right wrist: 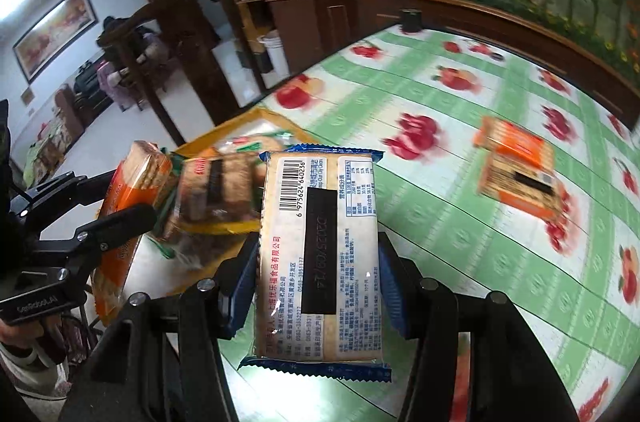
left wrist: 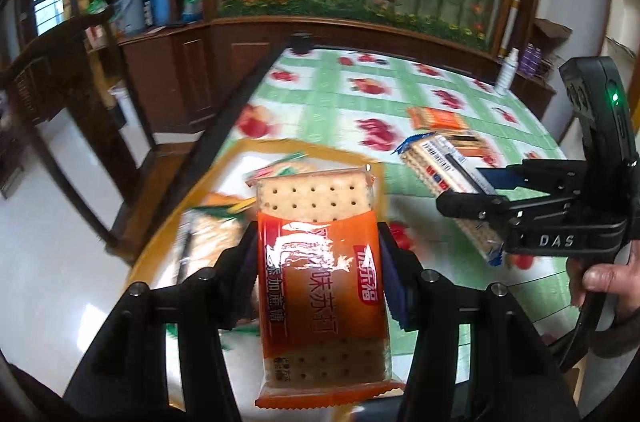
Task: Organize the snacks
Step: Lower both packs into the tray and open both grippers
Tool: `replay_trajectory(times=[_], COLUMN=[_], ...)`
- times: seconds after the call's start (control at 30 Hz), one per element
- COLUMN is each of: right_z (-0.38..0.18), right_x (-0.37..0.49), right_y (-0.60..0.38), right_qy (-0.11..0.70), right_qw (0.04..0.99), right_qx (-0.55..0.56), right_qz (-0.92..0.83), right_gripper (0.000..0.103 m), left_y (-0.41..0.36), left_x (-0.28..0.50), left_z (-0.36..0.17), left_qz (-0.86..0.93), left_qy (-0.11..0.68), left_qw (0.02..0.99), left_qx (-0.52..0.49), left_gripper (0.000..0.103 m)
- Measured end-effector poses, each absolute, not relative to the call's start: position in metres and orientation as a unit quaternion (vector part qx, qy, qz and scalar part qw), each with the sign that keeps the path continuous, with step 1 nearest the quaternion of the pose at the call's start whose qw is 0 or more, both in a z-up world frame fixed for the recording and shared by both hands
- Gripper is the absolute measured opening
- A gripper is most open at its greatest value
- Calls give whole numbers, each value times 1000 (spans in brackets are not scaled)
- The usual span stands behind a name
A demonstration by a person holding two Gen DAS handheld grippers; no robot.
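Two fisheye views look along hand-held grippers above a tabletop covered in a green-checked cloth printed with red fruit.

In the left wrist view, the left gripper is clamped on an orange cracker packet, one pad pressing each long side. The packet stands lengthwise between the fingers, its clear upper end showing a pale, dotted cracker. Beyond and below it sits a yellow-rimmed tray near the tabletop's left edge, holding several blurred snack packets. To the right, the right gripper comes in from the side, held by a hand, and grips a blue-edged cracker packet. Farther back on the cloth lies another orange cracker packet, well apart from the tray. A white bottle stands at the far right edge.

In the right wrist view, the right gripper is closed on the blue-edged cracker packet, back side up, showing a barcode and printed text. To the left, the left gripper holds its orange packet just beside the tray with its packets. The loose orange packet lies on the tabletop to the right.

Behind the tabletop are dark wooden cabinets and a flower mural.
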State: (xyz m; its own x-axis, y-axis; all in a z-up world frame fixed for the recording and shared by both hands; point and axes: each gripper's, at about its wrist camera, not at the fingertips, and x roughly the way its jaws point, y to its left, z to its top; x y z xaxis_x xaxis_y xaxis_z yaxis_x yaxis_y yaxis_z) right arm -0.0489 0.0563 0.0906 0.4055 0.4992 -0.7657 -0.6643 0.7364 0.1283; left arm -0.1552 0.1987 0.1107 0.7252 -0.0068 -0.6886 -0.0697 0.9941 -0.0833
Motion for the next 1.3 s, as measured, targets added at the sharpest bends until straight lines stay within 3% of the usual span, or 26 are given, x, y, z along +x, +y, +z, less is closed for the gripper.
replay_trajectory(times=[0.5,0.7,0.77,0.87,1.07,1.1,1.2,1.3], right_z=[65,59,60,69,85,86,85,79], right_x=[-51,-71,-75,-80,-89,-87,-74,-61], right_y=[174,189,187,180,154,147,111,90], right_qy=[442,426,428,405,357,351,362,387], right_qw=[780,786,783,793,835,839,831,829], right_qx=[-166,-190,-178,-161,-179,-162,-44,1], right_qz=[411,406,415,425,379,382,420,403], right_gripper=[55,59,72,80,80,80,80,80], left_y=[254,267,263,259,258,255,244,229], left_x=[-177,-179,-180,-183,-188,-188,-189,-186], left_z=[63,62,62,62,75,79,88,96], left_qz=[61,81,89,96,120,122,126,119], left_qy=[404,397,392,386,353,346,321,298], left_qw=[909,910,913,915,925,927,937,946], left_qx=[-83,-86,-74,-69,-79,-75,-61,-46], left_gripper=[56,57,57,57,75,79,80,83])
